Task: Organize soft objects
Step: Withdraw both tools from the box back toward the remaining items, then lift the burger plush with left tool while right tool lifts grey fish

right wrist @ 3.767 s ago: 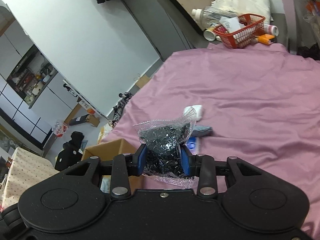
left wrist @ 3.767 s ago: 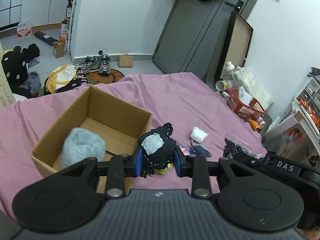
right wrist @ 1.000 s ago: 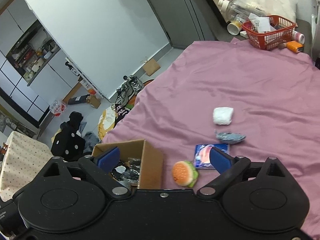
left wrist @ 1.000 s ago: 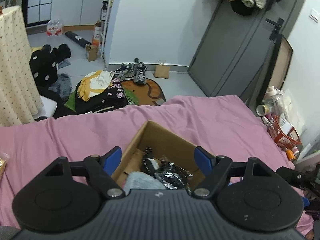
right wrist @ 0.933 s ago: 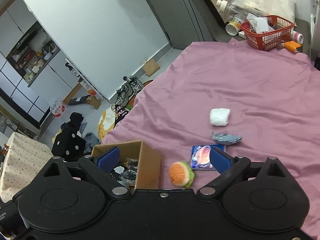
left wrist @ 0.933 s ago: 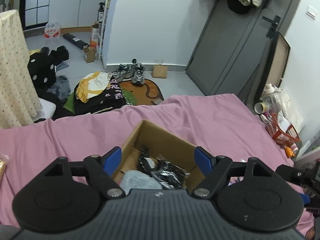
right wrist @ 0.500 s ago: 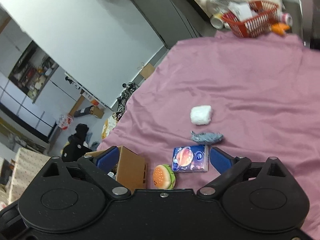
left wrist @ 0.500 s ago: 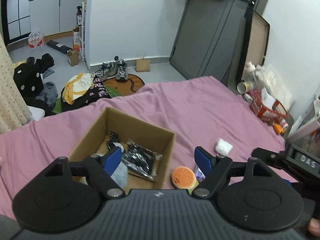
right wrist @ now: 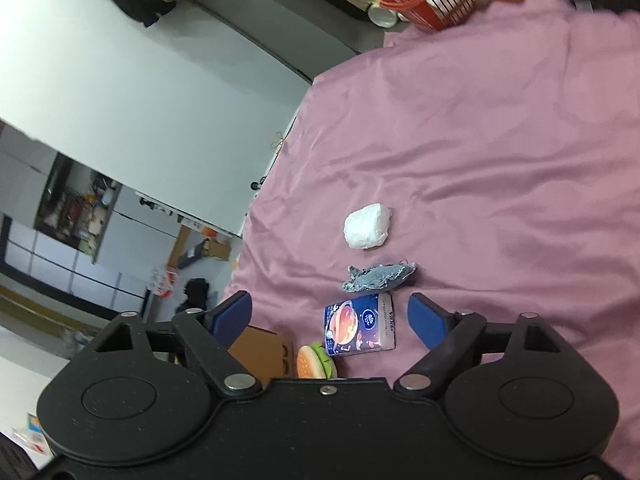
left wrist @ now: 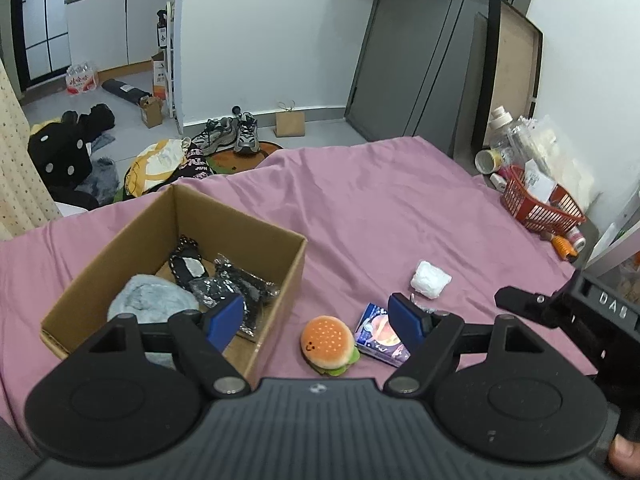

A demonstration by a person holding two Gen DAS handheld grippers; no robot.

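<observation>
**Four soft things left on the bed, both claws empty**

Four soft items lie on the pink bedsheet [left wrist: 360, 216] outside the cardboard box [left wrist: 256, 236]: a burger plush [left wrist: 327, 344] just beside the box's near corner, a tissue pack [right wrist: 360, 330] touching or nearly touching it, a scrap of denim cloth [right wrist: 378, 277] beyond that, and a white wad [right wrist: 367, 226] farthest out. Inside the box sit a grey fluffy piece [left wrist: 154, 300], a black item with a white patch [left wrist: 186, 264] and a clear bag of dark bits [left wrist: 236, 288].

By my reading, this is the reach for the next pick. The left claw [left wrist: 316, 318] is spread wide and holds nothing, with the burger framed between its pads. The right claw [right wrist: 330, 316] is likewise released, framing the tissue pack. Each needs to descend and close on its item, then carry it over the box rim.

Only the left wrist view shows the box contents; the right wrist view shows just a corner of the box, but gives the denim cloth clearly.
</observation>
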